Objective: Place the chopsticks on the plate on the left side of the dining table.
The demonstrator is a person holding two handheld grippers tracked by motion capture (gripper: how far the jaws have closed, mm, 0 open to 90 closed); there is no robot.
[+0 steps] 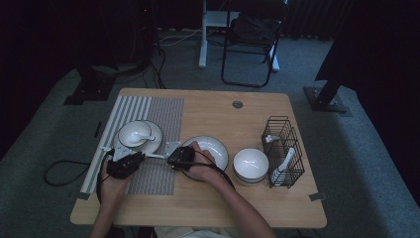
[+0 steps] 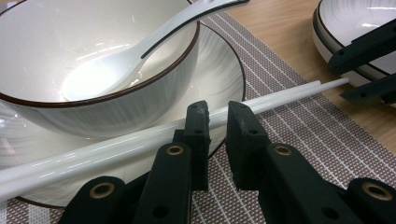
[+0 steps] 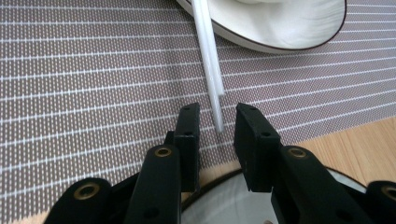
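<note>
A pair of white chopsticks (image 2: pixel 289 93) lies across the woven placemat (image 3: pixel 93 70), leaning on the rim of a white plate (image 2: pixel 224 74). That plate carries a bowl (image 2: pixel 116 93) with a white spoon (image 2: pixel 140 51) in it. My left gripper (image 2: pixel 218 109) is shut on the chopsticks near their middle. My right gripper (image 3: pixel 215 112) stands open, with the chopsticks' (image 3: pixel 208 51) thin tips between its jaws and clear of the pads. In the high view the left gripper (image 1: pixel 140 157) and right gripper (image 1: pixel 172 159) face each other along the chopsticks (image 1: pixel 154 155).
A second white plate (image 1: pixel 213 146) lies under my right hand. To its right stand a white bowl (image 1: pixel 250 164) and a black wire rack (image 1: pixel 283 151) holding white spoons. A chair stands beyond the table's far edge.
</note>
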